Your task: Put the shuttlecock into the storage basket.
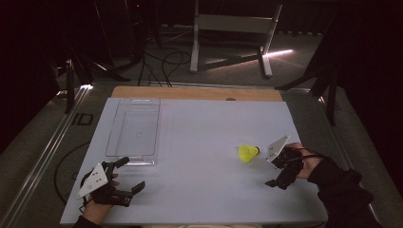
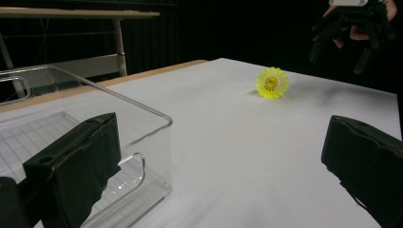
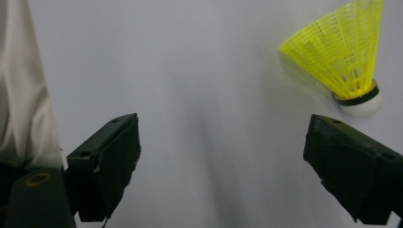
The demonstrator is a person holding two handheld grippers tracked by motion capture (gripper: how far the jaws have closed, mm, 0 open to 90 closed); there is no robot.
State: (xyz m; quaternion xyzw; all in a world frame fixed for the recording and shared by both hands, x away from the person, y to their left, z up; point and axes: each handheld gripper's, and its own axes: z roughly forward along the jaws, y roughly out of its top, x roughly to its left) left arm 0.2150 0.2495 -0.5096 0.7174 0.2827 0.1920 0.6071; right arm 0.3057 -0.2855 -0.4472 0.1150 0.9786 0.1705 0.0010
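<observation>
Counter [image 1: 199, 142]: white rectangular top, a strip of bare wood along its far edge, set on a grey floor with dark cables and a pale metal frame [image 1: 233, 28] standing beyond it. Clear bin [image 1: 134, 130]: transparent plastic, long and rectangular, open at the top, lying on the counter's left half with its long side running away from the person; ribbed base visible through the walls, handle cut-outs at the ends, nothing inside it. Left tongs [image 1: 132, 175]: black, held in the person's left hand [image 1: 102, 197] at the near left corner of the counter, grey three-cornered plate on top; jaws wide apart and gripping nothing, one jaw just in front of the bin's near end in the left gripper view, though whether it touches the bin cannot be told. Right tongs [image 1: 278, 176]: black, held in the person's right hand [image 1: 309, 164], dark sleeve behind it, at the right side of the counter; jaws wide apart, nothing between them but bare counter. Shuttlecock [image 1: 248, 153]: yellow plastic skirt, white cork tip with a dark band, lying on its side on the counter right of centre, well apart from the bin, near the right tongs and just beyond one of their jaws, not held.
</observation>
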